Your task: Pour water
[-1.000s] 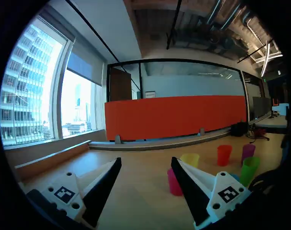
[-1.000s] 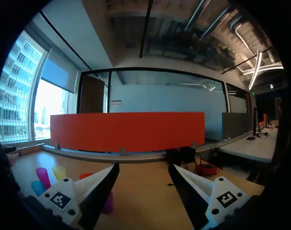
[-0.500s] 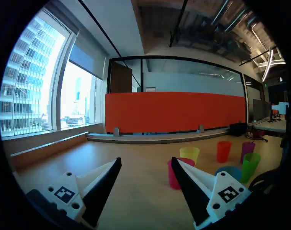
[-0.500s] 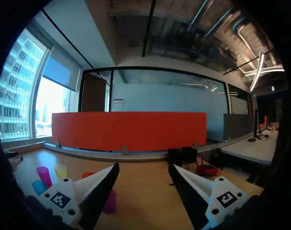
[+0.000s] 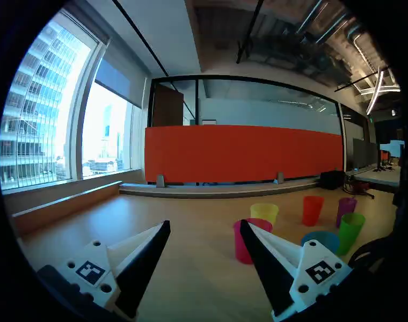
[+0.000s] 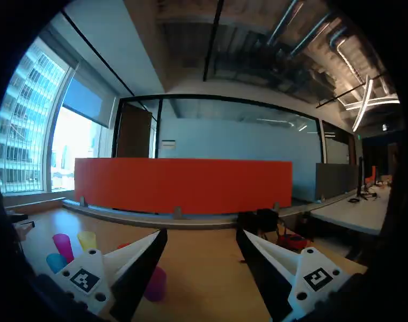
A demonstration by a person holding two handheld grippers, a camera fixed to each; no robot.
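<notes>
Closest in, the left gripper (image 5: 204, 222) hovers low over the pale wooden desk (image 5: 193, 273), its two fingers (image 5: 145, 257) spread wide apart with nothing between them. The right gripper (image 6: 201, 231) hangs the same way, fingers parted and empty.

I count six plastic cups standing upright on the desk, one of each colour. Seen along the left gripper, all of them lie off to the right of the gap, from about 1 to 3 o'clock. The pink cup (image 5: 243, 242) is nearest, at 1 o'clock, and the tip of the right-hand finger overlaps its edge in the picture; whether they touch I cannot tell. The blue cup (image 5: 320, 240) sits low at 3 o'clock, with the green cup (image 5: 350, 232) just beside it. Farther back stand the yellow cup (image 5: 264, 212), the orange cup (image 5: 312, 210) and the purple cup (image 5: 345, 209) in a loose row, apart from one another.

Seen along the right gripper, the cups fall to the left, around 8 to 9 o'clock. The purple one peeks out beneath the left-hand finger, and the pink, yellow and blue ones sit beyond that finger's outer side. Whether any cup holds water I cannot tell.

Beyond the desk runs one long orange partition (image 5: 241, 153), with a glass wall (image 5: 268, 110) behind it. Tall windows (image 5: 37, 123) stand at 10 o'clock.
</notes>
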